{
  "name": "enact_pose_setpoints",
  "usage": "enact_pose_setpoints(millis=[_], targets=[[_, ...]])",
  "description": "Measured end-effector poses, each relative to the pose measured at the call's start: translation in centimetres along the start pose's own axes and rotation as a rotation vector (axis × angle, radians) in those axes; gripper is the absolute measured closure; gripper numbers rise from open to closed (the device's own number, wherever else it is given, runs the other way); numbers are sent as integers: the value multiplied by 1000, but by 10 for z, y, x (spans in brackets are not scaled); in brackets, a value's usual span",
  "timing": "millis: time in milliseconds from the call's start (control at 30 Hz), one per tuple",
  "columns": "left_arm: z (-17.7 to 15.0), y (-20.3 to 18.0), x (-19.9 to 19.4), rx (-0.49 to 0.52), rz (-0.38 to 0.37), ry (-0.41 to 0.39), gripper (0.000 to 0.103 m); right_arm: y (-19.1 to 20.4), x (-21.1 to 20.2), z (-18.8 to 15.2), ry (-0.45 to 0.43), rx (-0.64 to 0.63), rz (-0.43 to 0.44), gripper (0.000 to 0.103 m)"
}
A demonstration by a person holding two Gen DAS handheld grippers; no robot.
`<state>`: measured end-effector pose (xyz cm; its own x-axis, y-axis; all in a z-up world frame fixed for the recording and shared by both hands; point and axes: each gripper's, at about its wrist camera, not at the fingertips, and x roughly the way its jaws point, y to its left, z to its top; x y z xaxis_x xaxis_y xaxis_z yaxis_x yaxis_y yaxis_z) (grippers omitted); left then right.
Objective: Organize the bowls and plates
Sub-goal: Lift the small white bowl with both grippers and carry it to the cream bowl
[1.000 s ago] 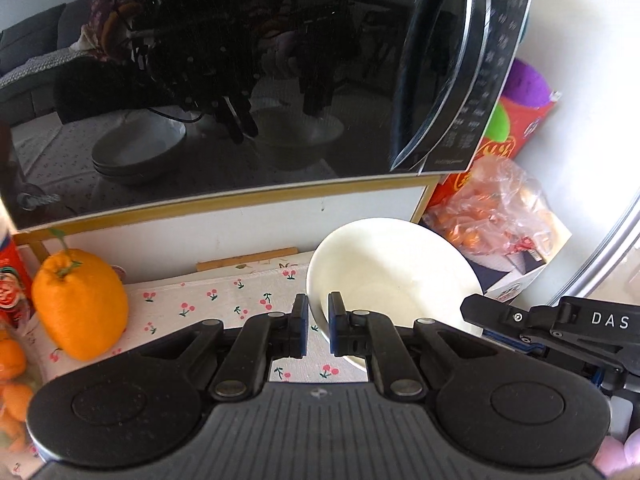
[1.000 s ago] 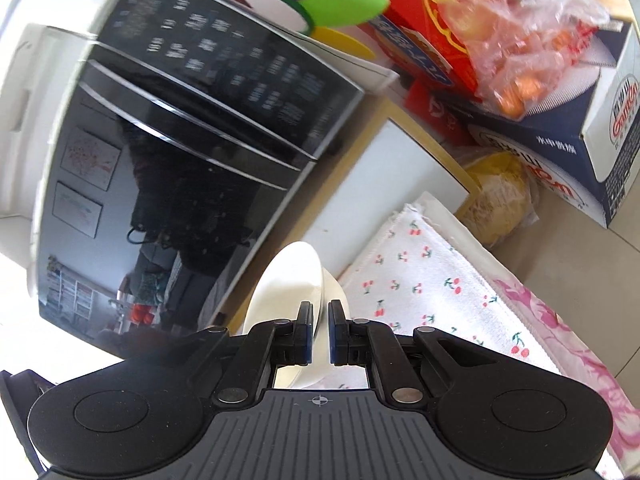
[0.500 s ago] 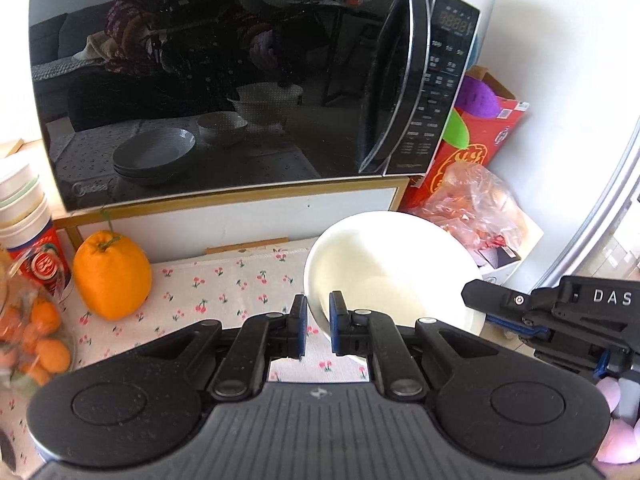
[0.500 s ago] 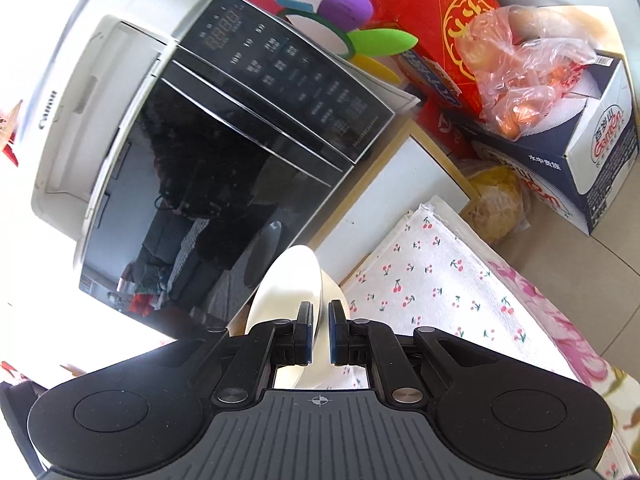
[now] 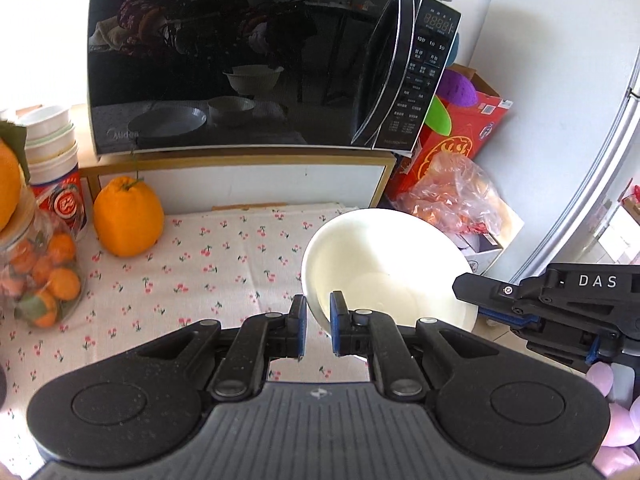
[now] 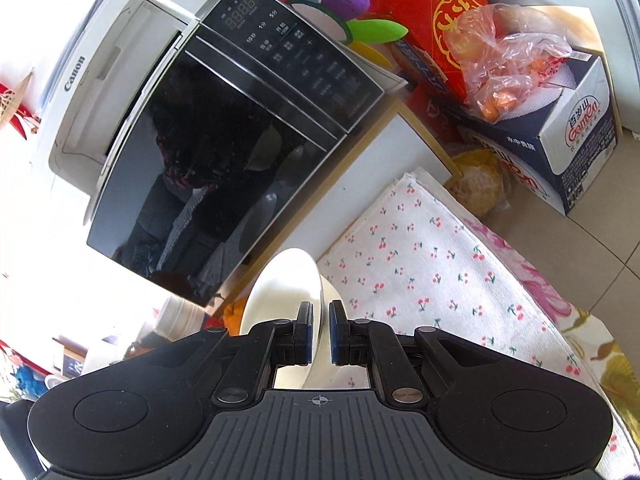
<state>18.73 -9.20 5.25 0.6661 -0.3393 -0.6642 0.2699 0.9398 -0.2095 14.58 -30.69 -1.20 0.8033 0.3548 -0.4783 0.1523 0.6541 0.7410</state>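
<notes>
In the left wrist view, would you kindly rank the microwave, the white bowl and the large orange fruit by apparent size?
1. microwave
2. white bowl, though it sits much nearer the camera, which inflates it
3. large orange fruit

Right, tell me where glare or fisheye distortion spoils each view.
Left wrist view: the microwave door mirrors the room, the white bowl is nearly blown out, and edges bow. Right wrist view: the left side is overexposed, the printer washed out, and the scene looks tilted.

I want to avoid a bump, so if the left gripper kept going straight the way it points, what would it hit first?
Probably the cloth just past the bowl it holds, with the cabinet behind; depth is unclear.
</notes>
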Motion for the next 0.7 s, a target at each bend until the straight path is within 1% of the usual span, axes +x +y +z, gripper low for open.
enact_pose_setpoints(millis=[267,367,467,600,667,700], targets=[[-25,7,-16,-17,-5,8,93,4,-7,-24,41,-25,-39,93],[-33,11,-20,-33,-23,20,93,4,-7,-33,69,-34,-71,93],[-43,15,-27,-41,-43,22,93,0,-10,-43,92,-39,-81,93],[-56,23,-33,-75,-96,12,93,-5,-11,-52,133,-33,-100,93],[-56,23,-33,-71,-104,31,93,-5,-12,-53,149,-42,-106,93],[-56,22,-35,-66,-111,25,93,-5,-13,-54,153,-44,-109,93]])
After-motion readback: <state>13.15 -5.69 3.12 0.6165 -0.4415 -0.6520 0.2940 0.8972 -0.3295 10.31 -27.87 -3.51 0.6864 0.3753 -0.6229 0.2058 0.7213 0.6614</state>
